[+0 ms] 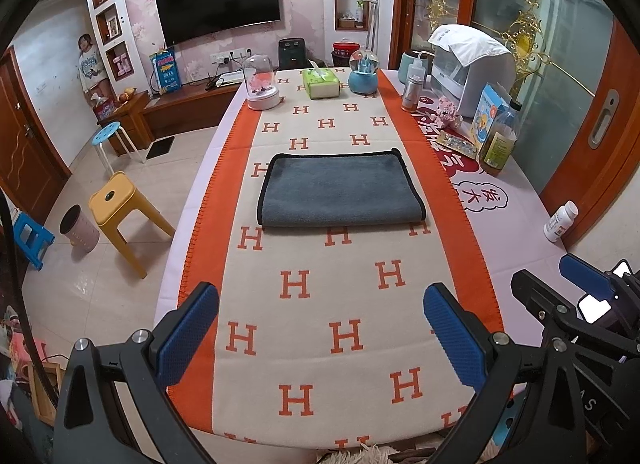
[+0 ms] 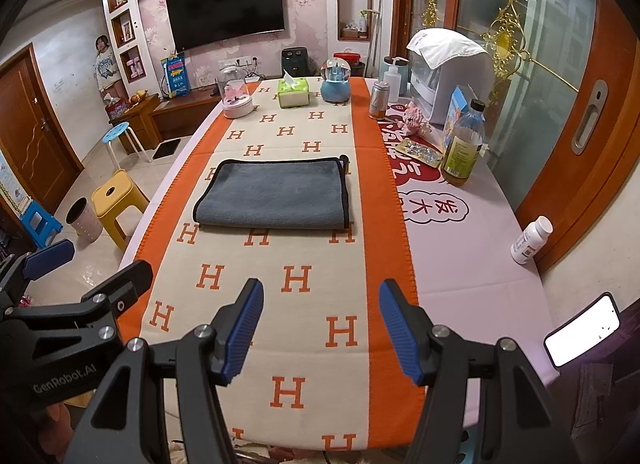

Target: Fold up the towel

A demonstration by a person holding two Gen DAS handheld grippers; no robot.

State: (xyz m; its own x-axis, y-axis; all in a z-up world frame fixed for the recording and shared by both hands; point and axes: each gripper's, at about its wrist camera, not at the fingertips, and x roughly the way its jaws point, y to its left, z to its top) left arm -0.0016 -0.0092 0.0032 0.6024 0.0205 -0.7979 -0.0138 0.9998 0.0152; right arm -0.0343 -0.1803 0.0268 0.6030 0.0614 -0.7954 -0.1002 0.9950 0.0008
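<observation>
Left gripper [image 1: 320, 328] hangs over the near end of the blanket [image 1: 320, 304], fingers [image 1: 188, 334] spread wide, nothing between them. Ahead, the gray towel [image 1: 340, 192] lies folded flat in the blanket's middle on the tabletop [image 1: 516, 232], well apart from both grippers. Right gripper [image 2: 320, 328] sits beside the left one, fingers [image 2: 400, 330] parted too, gripping nothing. Right of the towel, a bottle [image 2: 464, 144] stands off the blanket.
</observation>
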